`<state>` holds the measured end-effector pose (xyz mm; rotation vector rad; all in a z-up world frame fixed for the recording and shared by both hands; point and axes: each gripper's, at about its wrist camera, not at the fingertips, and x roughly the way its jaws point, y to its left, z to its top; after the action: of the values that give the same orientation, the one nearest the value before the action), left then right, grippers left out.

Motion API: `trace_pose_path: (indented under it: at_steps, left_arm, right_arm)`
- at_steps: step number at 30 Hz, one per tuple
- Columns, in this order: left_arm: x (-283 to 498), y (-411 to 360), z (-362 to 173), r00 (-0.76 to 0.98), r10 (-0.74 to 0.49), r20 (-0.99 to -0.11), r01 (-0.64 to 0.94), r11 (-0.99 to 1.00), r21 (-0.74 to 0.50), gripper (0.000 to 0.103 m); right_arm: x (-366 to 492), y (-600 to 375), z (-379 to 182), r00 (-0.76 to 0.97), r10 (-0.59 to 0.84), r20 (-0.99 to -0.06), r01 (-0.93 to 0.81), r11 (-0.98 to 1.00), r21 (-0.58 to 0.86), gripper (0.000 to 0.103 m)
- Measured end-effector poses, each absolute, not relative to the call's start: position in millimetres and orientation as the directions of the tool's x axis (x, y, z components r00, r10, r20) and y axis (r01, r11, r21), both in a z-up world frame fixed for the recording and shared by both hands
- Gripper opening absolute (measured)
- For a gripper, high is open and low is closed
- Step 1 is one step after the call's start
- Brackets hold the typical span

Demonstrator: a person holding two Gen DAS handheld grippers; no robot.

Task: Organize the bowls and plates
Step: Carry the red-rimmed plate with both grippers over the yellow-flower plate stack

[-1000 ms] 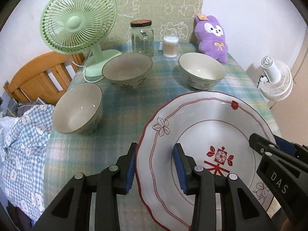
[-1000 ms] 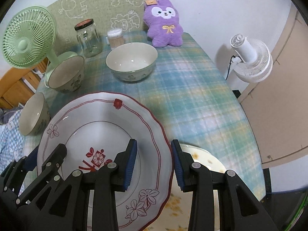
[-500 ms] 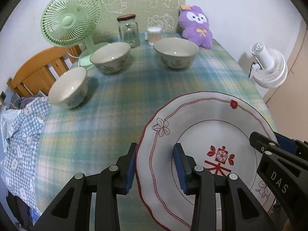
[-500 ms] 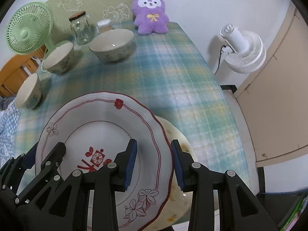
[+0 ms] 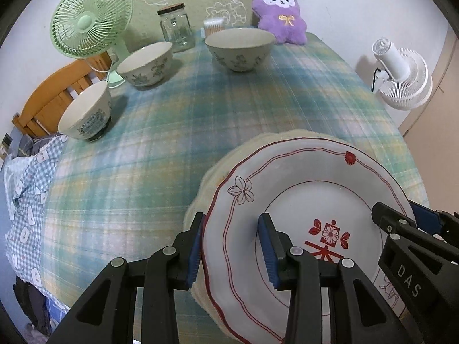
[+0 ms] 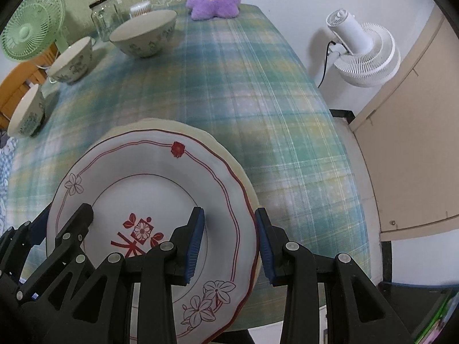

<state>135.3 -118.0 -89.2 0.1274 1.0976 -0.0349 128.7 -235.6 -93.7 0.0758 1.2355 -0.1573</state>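
Note:
Both grippers hold one white plate (image 5: 301,200) with a red rim line and a red flower mark. My left gripper (image 5: 232,246) is shut on its left rim, and my right gripper (image 6: 229,240) is shut on its right rim (image 6: 246,200). Right beneath it, a cream plate (image 5: 229,157) lies on the table by the near edge; whether the two plates touch I cannot tell. Three patterned bowls stand apart at the far side: one at the back middle (image 5: 241,47), one by the fan (image 5: 145,64), one at the left edge (image 5: 84,111).
A plaid cloth (image 5: 172,132) covers the table. At the back stand a green fan (image 5: 91,18), a glass jar (image 5: 175,28), a cotton swab box (image 5: 213,25) and a purple plush (image 5: 279,14). A white fan (image 6: 361,54) stands off the right edge, a wooden chair (image 5: 51,97) off the left.
Both grippers have carried the white plate back toward the table's near edge and lower. The cream plate has come into sight under it, and the bowls now look farther away.

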Motion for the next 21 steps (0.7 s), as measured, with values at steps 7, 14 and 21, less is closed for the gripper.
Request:
trace_pose_path:
  at_steps: [7, 14, 21]
  left_arm:
    - [136.1, -126.8, -95.2, 0.469, 0.058, -0.881, 0.071, 0.992, 0.103, 0.039]
    - [137.3, -135.5, -98.1, 0.458, 0.114, -0.882, 0.059, 0.986, 0.159, 0.042]
    - [137.7, -136.6, -99.3, 0.434, 0.146, -0.889, 0.049, 0.982, 0.185, 0.042]
  right_arm:
    - [131.0, -241.1, -97.3, 0.327, -0.076, -0.942, 0.137, 0.99, -0.032, 0.04]
    - [129.0, -241.1, -99.6, 0.34, -0.074, -0.937, 0.111, 0.993, -0.038, 0.04]
    - [128.5, -243.3, -100.1, 0.35, -0.062, -0.935, 0.108, 0.994, -0.026, 0.04]
